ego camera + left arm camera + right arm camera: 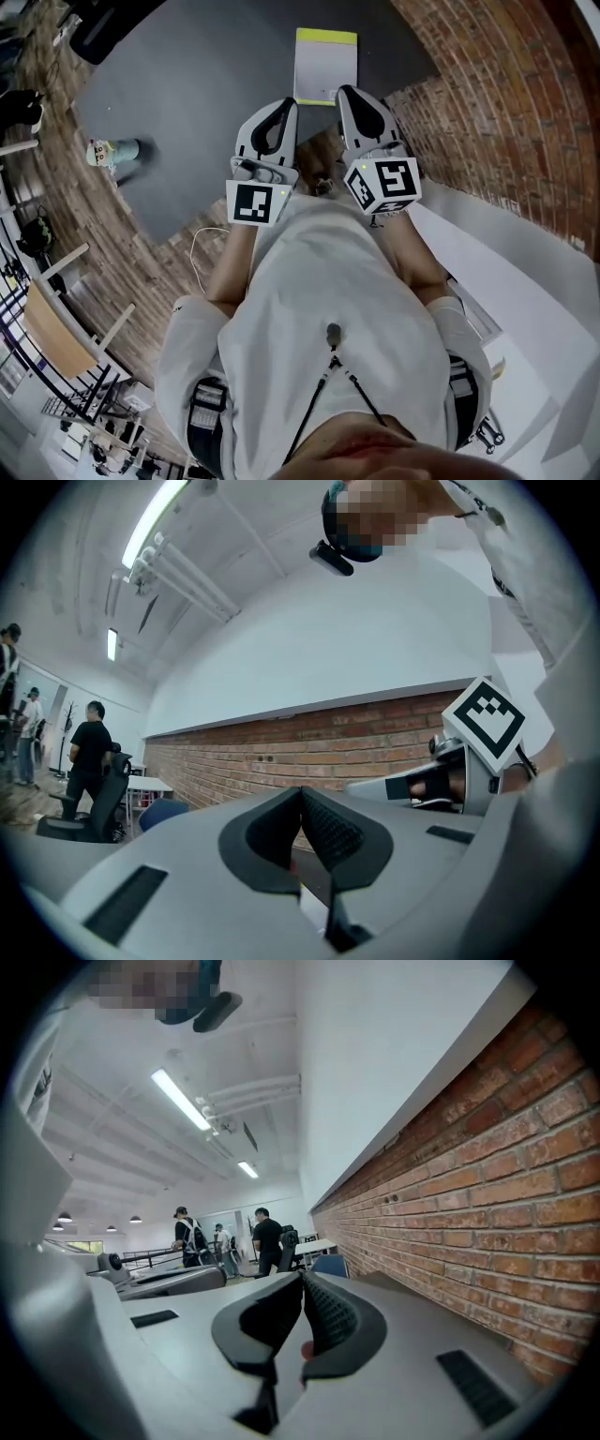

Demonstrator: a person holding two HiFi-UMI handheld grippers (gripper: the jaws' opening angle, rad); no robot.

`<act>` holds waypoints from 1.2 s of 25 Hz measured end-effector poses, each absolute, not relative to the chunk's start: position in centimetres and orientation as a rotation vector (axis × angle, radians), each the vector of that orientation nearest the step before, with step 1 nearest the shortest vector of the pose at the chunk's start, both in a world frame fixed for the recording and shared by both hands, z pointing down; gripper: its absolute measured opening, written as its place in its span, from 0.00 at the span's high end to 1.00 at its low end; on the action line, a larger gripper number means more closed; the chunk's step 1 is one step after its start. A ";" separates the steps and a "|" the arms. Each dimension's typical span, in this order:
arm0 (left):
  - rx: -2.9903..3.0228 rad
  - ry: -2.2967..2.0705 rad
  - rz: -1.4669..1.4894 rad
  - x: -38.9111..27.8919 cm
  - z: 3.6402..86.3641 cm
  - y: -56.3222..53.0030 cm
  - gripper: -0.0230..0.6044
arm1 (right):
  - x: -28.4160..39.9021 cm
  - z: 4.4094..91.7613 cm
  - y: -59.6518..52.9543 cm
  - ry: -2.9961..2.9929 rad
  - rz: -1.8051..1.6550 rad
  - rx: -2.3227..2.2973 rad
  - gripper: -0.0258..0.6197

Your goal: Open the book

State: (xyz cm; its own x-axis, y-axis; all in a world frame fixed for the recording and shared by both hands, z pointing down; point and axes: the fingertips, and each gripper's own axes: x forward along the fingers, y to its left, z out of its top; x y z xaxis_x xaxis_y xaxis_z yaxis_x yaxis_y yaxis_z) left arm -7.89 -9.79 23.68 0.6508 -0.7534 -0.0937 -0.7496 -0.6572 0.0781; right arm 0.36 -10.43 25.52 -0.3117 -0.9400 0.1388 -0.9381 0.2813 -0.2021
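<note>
One book [325, 67], closed, flat on dark table [187, 112], just beyond tool tips. Two tools side by side: left tool [281, 108] clenched, empty; right tool [352, 94] clenched, empty.

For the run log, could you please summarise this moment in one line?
book: closed, on dark surface | left tool: shut, empty | right tool: shut, empty

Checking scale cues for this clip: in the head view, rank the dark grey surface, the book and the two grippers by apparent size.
1. Dark grey surface.
2. Left gripper and right gripper: they look alike, so unranked.
3. Book: looks smallest, but it lies farther from the camera than the grippers, so this is unsure.
</note>
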 end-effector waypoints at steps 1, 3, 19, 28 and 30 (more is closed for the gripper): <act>2.833 -1.266 -0.181 -7.9 23.8 -10.4 0.93 | 0.4 25.8 -10.9 2.500 -0.389 -1.859 0.90; 2.843 -1.229 -0.181 -8.0 24.2 -11.5 0.93 | 0.4 26.2 -11.9 2.481 -0.399 -1.893 0.90; 2.860 -1.076 -0.124 -9.7 29.2 -17.2 0.93 | -2.9 32.7 -17.1 2.493 -0.492 -2.039 0.90; 2.841 -1.015 -0.078 -9.4 32.2 -18.5 0.93 | -3.6 38.2 -18.5 2.522 -0.619 -2.077 0.90; 2.845 -1.001 -0.058 -9.2 32.8 -18.8 0.93 | -3.5 39.5 -18.8 2.530 -0.639 -2.088 0.90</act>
State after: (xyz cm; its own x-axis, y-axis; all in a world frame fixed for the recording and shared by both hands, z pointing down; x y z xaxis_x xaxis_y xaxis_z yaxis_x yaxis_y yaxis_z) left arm -9.16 -18.82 32.81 0.7798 -0.6261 0.0051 -0.6212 -0.7727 0.1307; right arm -3.54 -18.81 39.45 -0.2072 -0.8984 0.3872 -0.9745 0.1550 -0.1620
